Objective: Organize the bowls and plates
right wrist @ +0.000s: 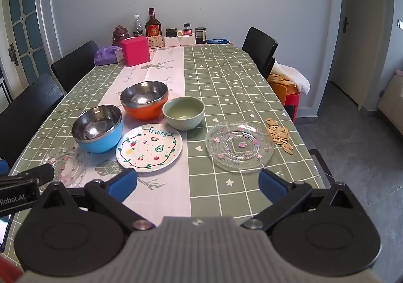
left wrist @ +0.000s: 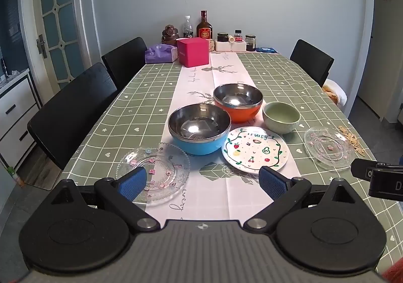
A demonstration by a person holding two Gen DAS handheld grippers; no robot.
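On the green checked table stand a blue steel-lined bowl (left wrist: 200, 129) (right wrist: 98, 129), an orange steel-lined bowl (left wrist: 238, 103) (right wrist: 144, 99) behind it, and a small green ceramic bowl (left wrist: 281, 116) (right wrist: 183, 113). A white fruit-print plate (left wrist: 255, 149) (right wrist: 149, 148) lies in front of them. One clear glass plate (left wrist: 161, 169) (right wrist: 64, 162) lies at the left, another (left wrist: 327, 148) (right wrist: 239, 148) at the right. My left gripper (left wrist: 202, 183) is open above the near table edge, its left pad over the left glass plate. My right gripper (right wrist: 197, 184) is open, nothing between its fingers.
Sunflower seeds (right wrist: 279, 135) lie scattered by the right glass plate near the table's right edge. A pink box (left wrist: 192, 52), a tissue pack (left wrist: 161, 54), bottles and jars (left wrist: 204, 26) crowd the far end. Black chairs (left wrist: 73, 111) stand at the left, and another chair (right wrist: 260, 48) at the right.
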